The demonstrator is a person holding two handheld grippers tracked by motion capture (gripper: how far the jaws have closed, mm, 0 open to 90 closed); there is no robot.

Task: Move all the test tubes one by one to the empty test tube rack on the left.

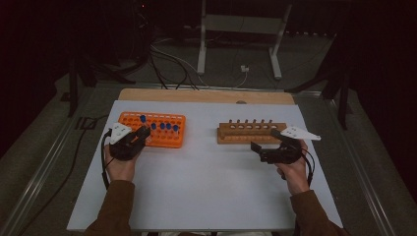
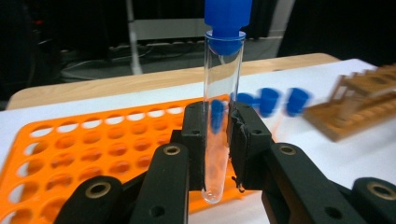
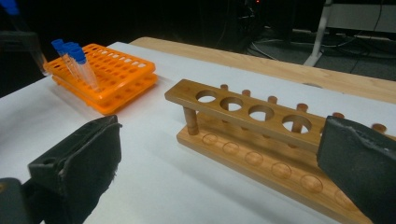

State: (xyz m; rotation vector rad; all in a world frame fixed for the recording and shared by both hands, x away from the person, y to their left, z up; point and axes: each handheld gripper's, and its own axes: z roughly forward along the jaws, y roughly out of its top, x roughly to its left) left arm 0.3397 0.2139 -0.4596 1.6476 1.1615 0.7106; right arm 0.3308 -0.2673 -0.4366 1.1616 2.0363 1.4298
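Observation:
My left gripper [image 2: 223, 144] is shut on a clear test tube [image 2: 222, 88] with a blue cap, holding it upright by its lower half above the front edge of the orange rack [image 2: 84, 149]. In the high view, the left gripper [image 1: 141, 132] sits at the rack's [image 1: 169, 137] left front, and the held tube's cap [image 1: 142, 118] stands over it. Several more blue-capped tubes [image 1: 164, 127] stand in the orange rack. My right gripper [image 3: 224, 163] is open wide, low over the table, facing the empty wooden rack [image 3: 243, 126]. In the high view, the right gripper [image 1: 264, 139] is just in front of that wooden rack [image 1: 248, 132].
Both racks rest on a white tabletop [image 1: 206, 182] with a wooden strip [image 1: 206, 95] along its far edge. Beyond it, a grey floor holds cables [image 1: 172, 64] and a white stand's legs [image 1: 236, 44]. Open table surface lies between and in front of the racks.

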